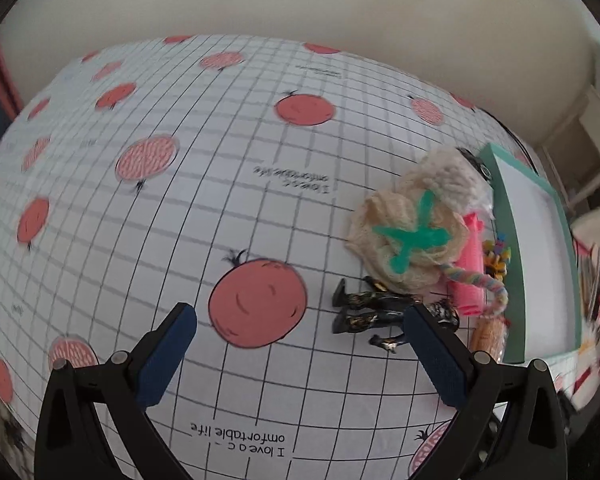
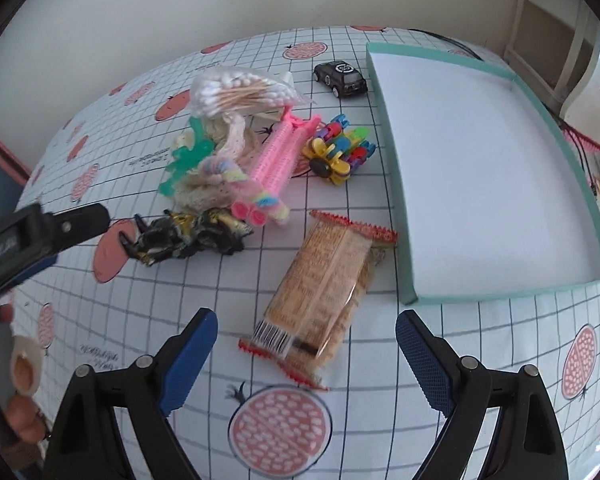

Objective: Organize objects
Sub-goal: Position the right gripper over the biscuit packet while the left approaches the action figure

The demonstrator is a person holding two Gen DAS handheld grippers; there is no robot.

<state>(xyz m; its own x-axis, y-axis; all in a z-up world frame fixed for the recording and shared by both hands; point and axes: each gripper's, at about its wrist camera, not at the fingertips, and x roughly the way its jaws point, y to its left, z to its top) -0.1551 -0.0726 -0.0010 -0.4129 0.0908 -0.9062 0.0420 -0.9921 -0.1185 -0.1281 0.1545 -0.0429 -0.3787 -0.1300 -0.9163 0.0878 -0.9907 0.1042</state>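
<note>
On the gridded tablecloth (image 2: 500,320), the cracker packet (image 2: 320,280) lay at 12 o'clock from the right gripper (image 2: 306,354), just left of the teal box (image 2: 396,184); both the right and the left gripper (image 1: 300,344) were spread wide and grasped nothing.

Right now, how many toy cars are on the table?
1. The black toy car stands on the tablecloth at the far end, just left of the teal tray. More could be hidden under the pile.

Your right gripper (image 2: 306,334) hangs wide apart over the cracker packet (image 2: 320,292), just beside the teal tray (image 2: 404,216).
</note>
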